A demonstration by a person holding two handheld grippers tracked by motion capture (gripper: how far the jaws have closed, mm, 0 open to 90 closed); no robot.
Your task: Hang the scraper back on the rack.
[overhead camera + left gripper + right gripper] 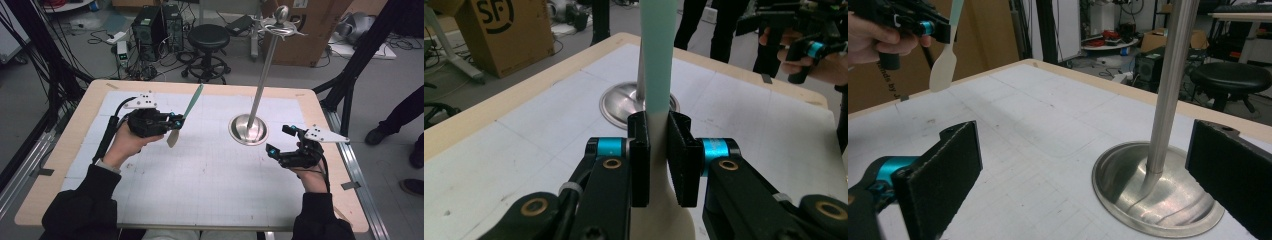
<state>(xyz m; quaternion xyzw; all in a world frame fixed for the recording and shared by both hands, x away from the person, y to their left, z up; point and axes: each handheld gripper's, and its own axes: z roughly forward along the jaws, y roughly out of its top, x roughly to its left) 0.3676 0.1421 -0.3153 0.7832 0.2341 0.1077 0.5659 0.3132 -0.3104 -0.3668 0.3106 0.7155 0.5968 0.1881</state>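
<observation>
My left gripper is shut on a spatula with a pale green handle and a cream blade, held in the air over the left half of the white mat. In the left gripper view both pads clamp the spatula near where handle meets blade, with the handle pointing away. A steel stand with a round base and a tall pole topped by hooks rises right of centre. My right gripper hovers open just right of that base. In the right gripper view its wide-apart jaws frame the stand's base, and the spatula hangs at upper left.
The wooden table has edges close on all sides. Behind it are a black stool, computer towers and a cardboard box. A person's legs stand at the right.
</observation>
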